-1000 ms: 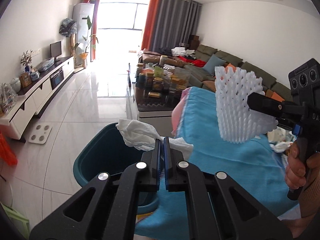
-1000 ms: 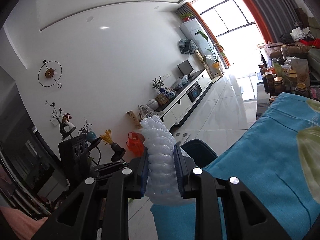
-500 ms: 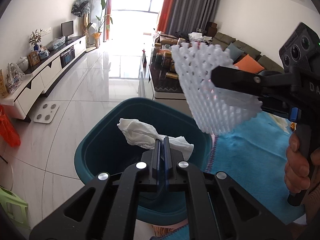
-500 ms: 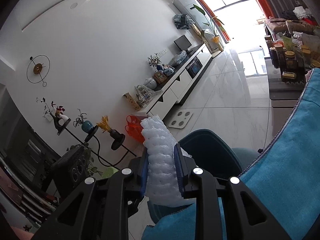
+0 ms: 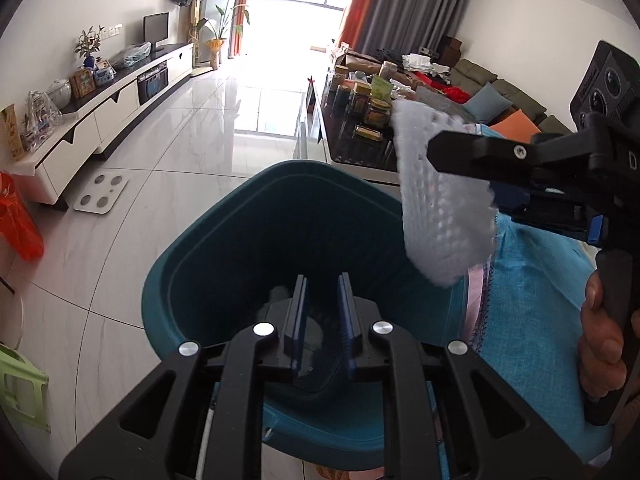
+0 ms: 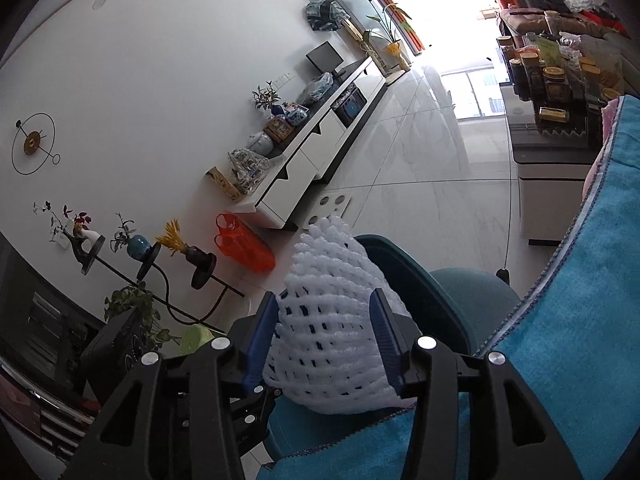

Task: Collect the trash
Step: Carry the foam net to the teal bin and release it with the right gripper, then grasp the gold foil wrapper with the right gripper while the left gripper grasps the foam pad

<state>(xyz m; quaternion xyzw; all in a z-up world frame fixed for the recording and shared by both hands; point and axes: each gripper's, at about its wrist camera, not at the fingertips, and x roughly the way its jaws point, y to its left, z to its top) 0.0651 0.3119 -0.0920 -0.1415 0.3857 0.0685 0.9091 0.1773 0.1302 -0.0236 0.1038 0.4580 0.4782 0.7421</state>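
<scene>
A teal trash bin stands on the floor beside the blue-covered table. My left gripper is open and empty, right above the bin's mouth. Something pale lies deep in the bin, mostly hidden by my fingers. My right gripper has its jaws spread wide with a white foam fruit net between them. In the left wrist view the net hangs at the bin's right rim, with the right gripper on it. The bin also shows in the right wrist view.
The table with the blue cloth is to the right of the bin. A coffee table with jars stands behind it. A white TV cabinet, a bathroom scale and an orange bag are on the left.
My left gripper opened over the bin and the crumpled white tissue it held is gone from its fingers. My right gripper moved the foam net to the bin and its jaws widened.
</scene>
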